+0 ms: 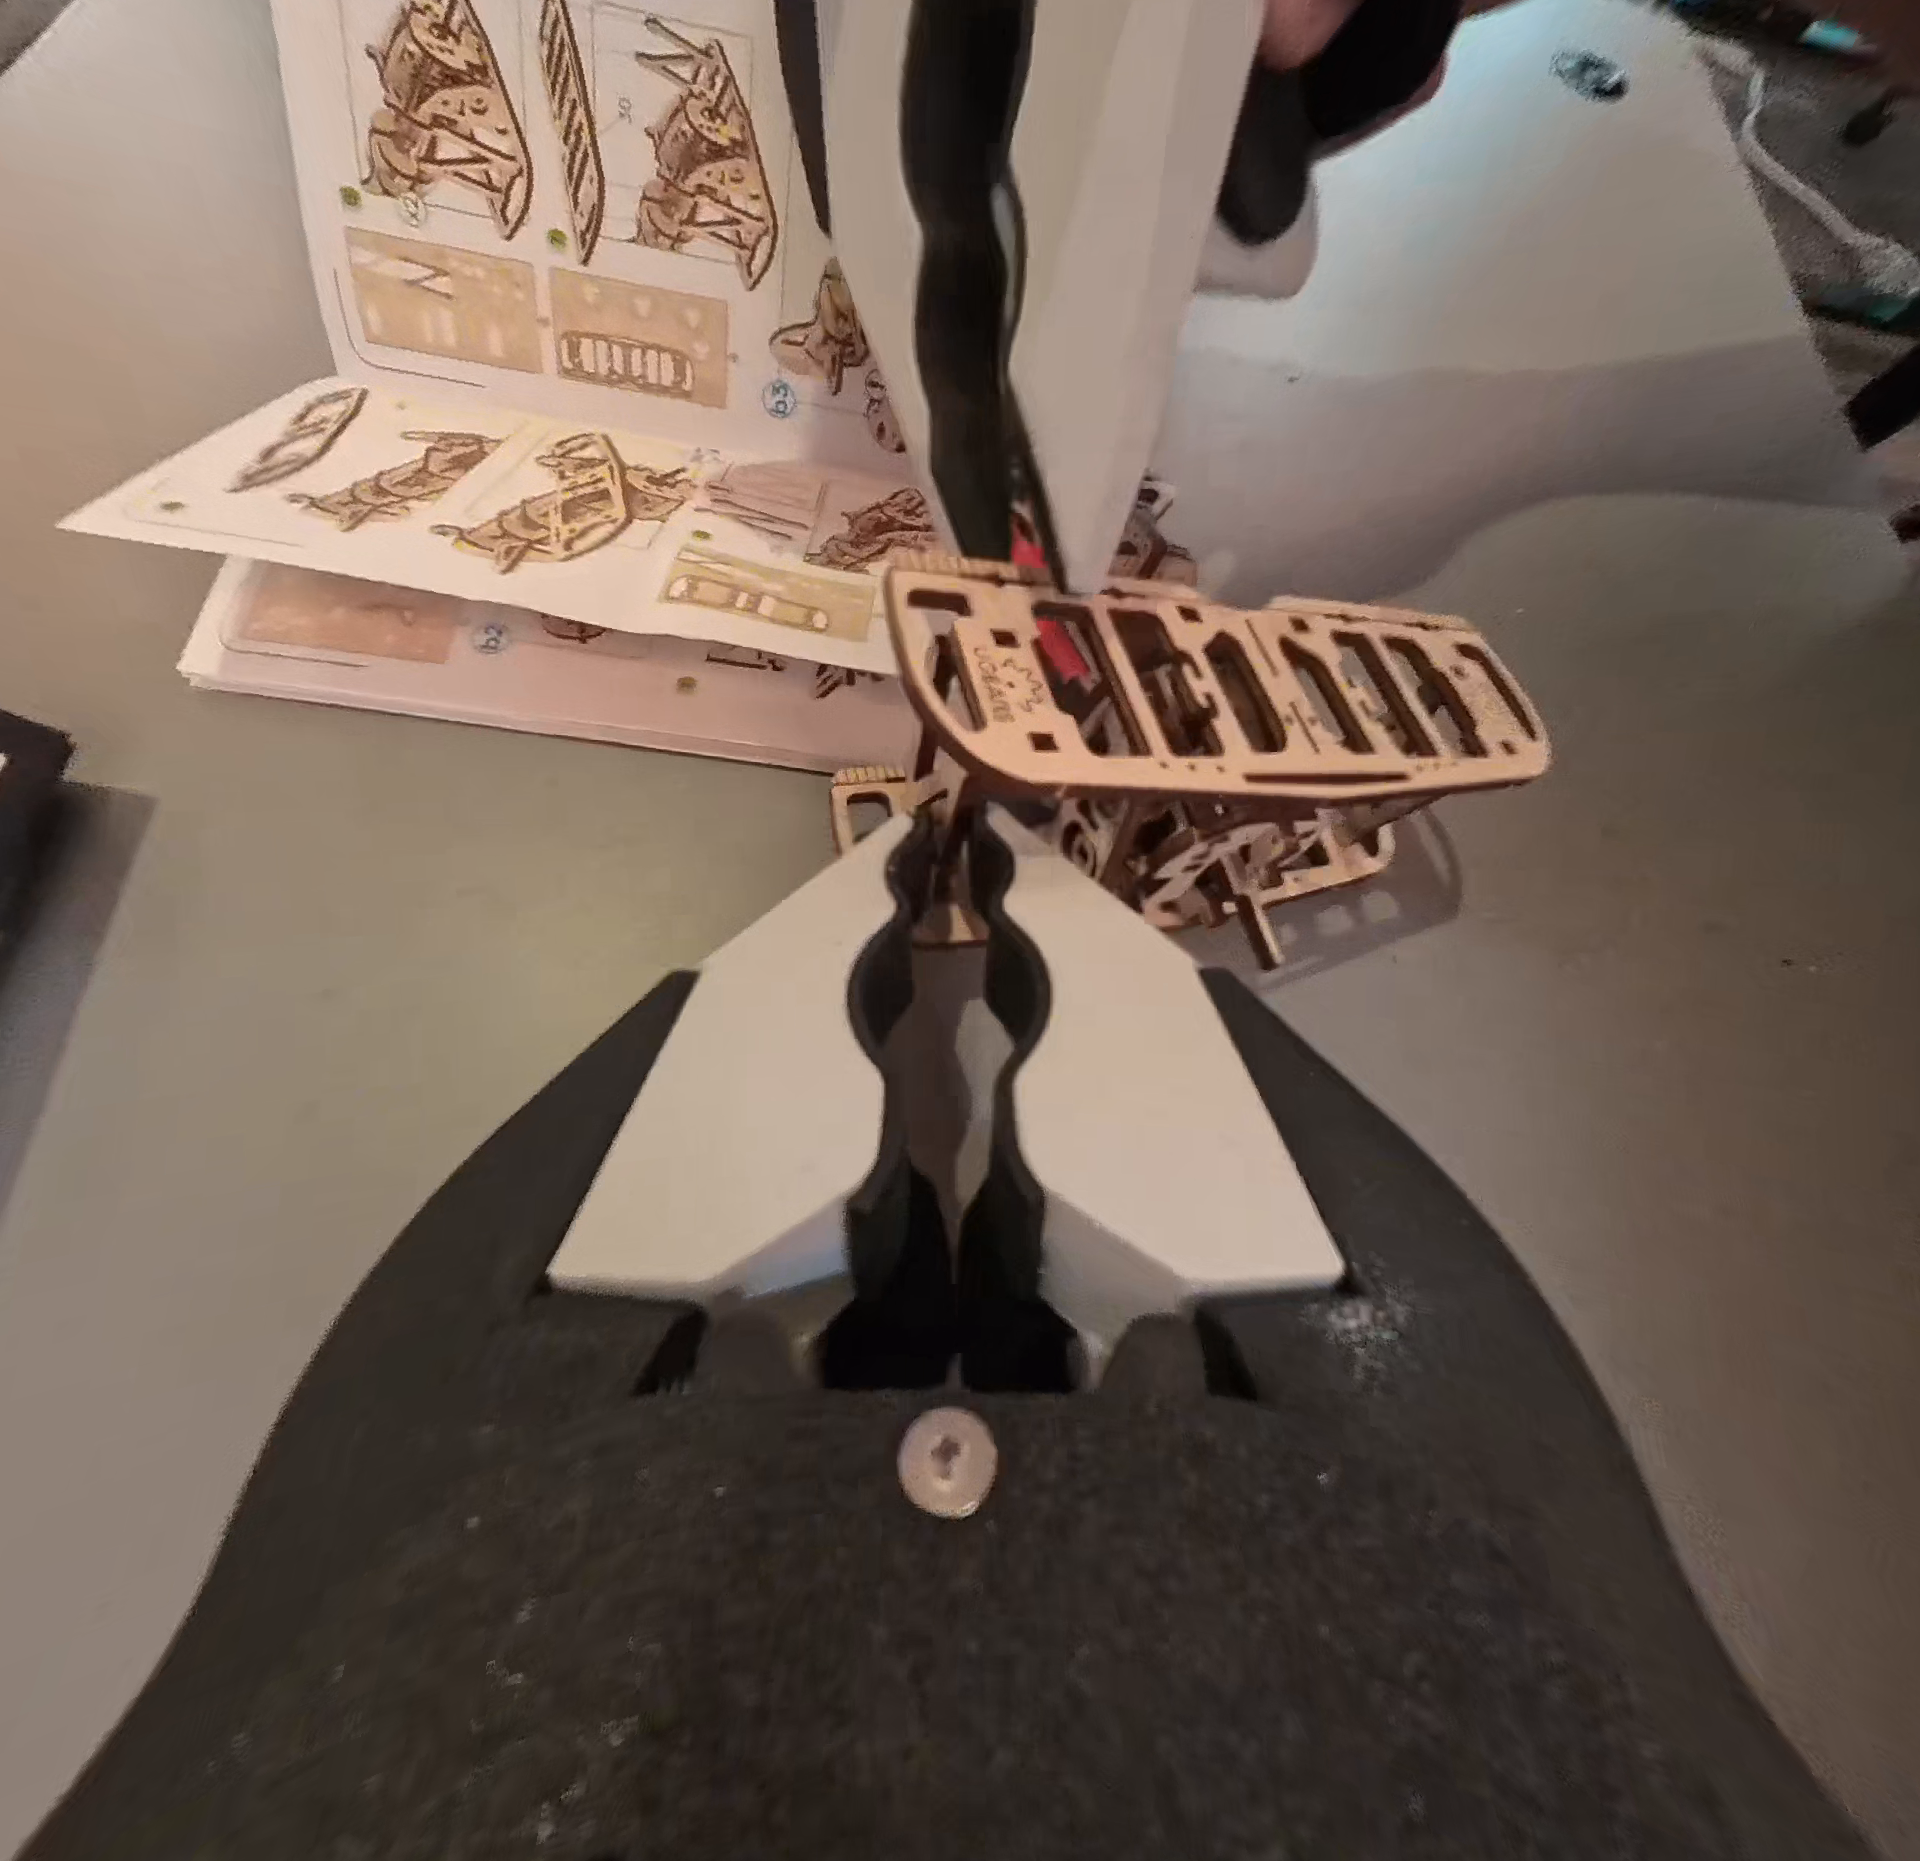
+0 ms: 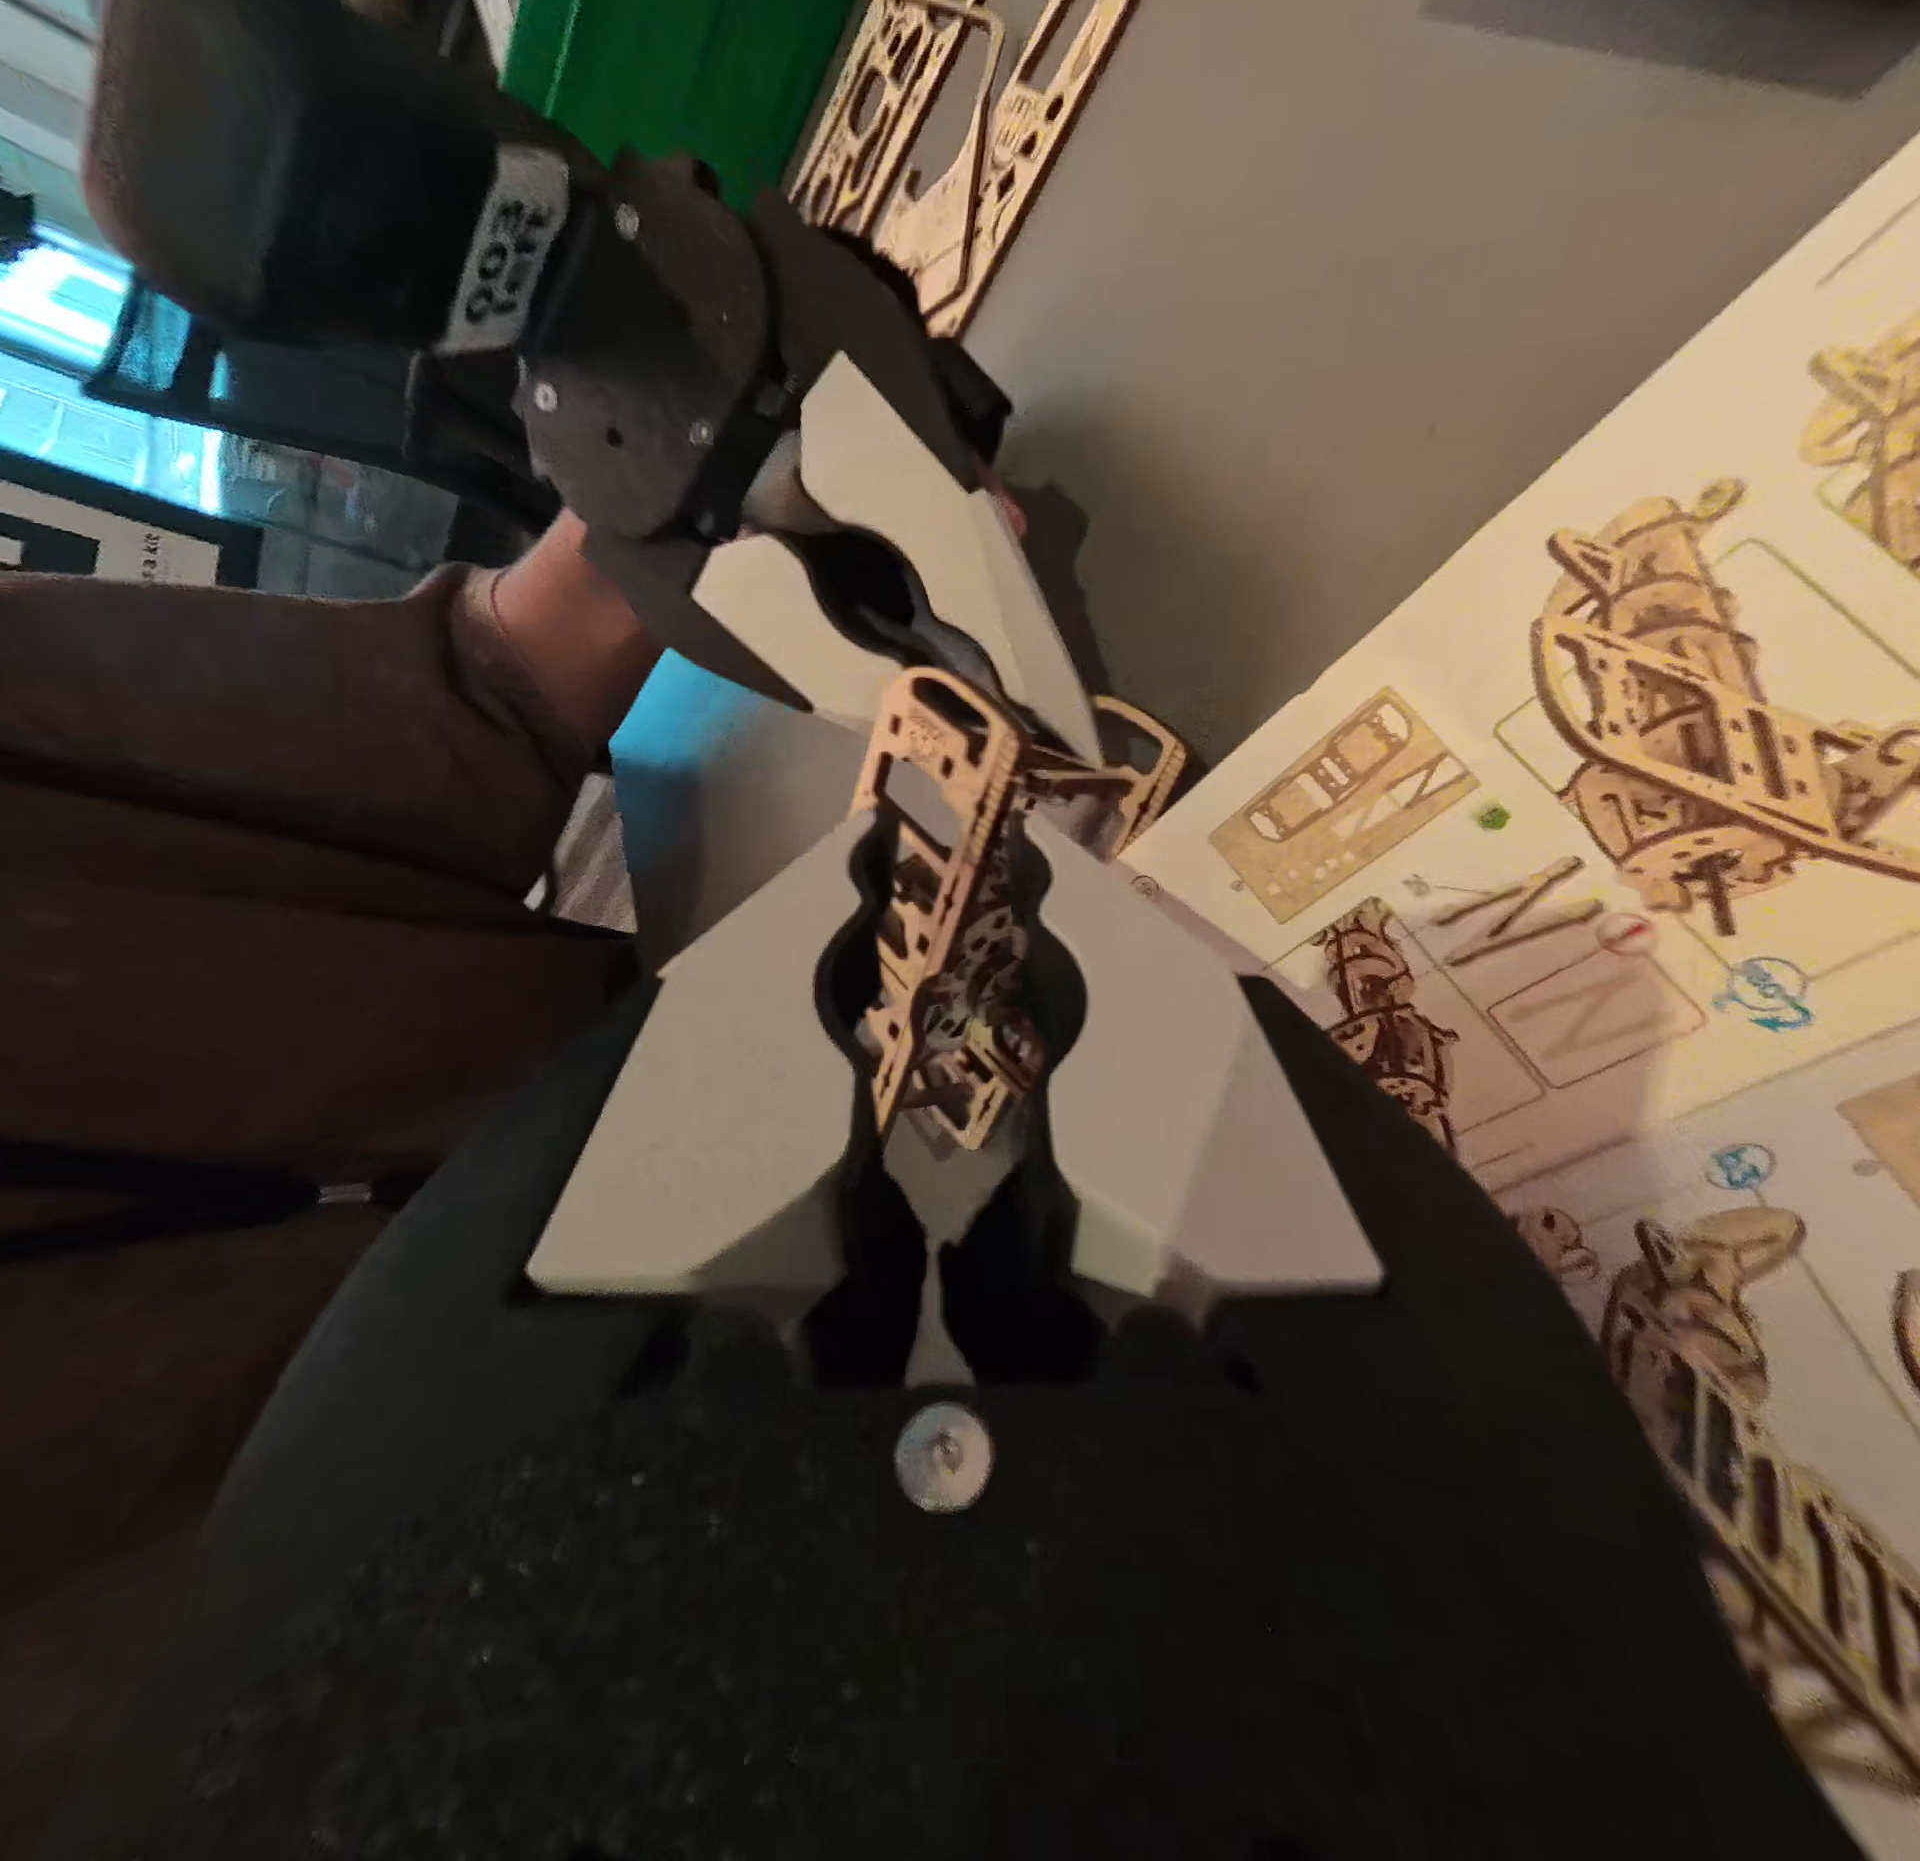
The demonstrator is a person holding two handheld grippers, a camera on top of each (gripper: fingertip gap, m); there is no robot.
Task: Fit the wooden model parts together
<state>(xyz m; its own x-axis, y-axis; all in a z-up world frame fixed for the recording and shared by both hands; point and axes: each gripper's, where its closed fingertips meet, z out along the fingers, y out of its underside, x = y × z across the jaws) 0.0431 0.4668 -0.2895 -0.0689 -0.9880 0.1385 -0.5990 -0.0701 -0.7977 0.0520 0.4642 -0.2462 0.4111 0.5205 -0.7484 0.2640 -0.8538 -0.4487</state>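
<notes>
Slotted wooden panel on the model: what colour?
Pale tan wooden panel with dark brown laser-cut edges; clearest in the left wrist view.

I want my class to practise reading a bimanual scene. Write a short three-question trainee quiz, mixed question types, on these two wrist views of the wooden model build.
1. True or false: the slotted wooden panel lies flat on the table.
2. Which gripper comes down from above onto the panel's end? A) left gripper B) right gripper
3. Fill in: the open paper behind the wooden model is an instruction ____.

Key
1. False: it is held up, over the model.
2. B.
3. Booklet, showing assembly diagrams.
</notes>
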